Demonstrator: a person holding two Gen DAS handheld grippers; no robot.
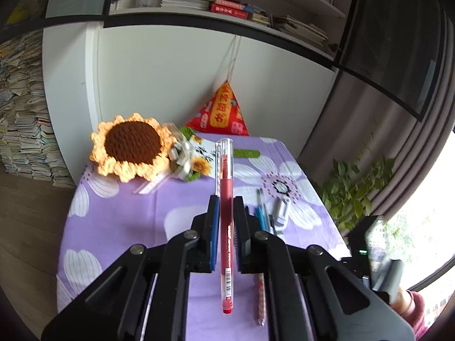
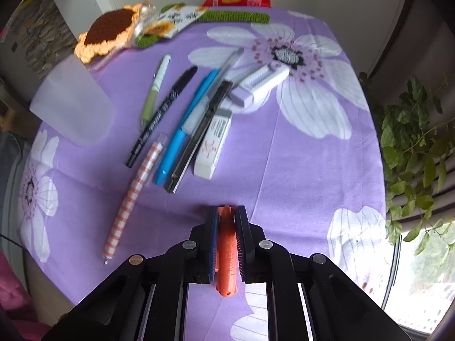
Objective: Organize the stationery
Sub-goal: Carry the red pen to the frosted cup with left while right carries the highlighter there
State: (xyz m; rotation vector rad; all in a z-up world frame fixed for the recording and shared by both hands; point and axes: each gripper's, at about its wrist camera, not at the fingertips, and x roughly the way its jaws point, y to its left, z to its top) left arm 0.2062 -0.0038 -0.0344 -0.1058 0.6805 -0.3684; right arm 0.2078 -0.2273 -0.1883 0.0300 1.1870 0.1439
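Blur softens the stationery on the purple tablecloth (image 2: 284,156). The left gripper (image 1: 226,204) clamps a red pen (image 1: 226,227) raised above it; the right gripper (image 2: 226,213) pinches an orange marker (image 2: 226,255), its tip hidden between the pads.

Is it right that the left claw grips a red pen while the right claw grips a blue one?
Not quite. The left claw does grip the red pen, but the right claw is shut on an orange pen, as the right wrist view shows. The blue pen lies on the purple cloth.
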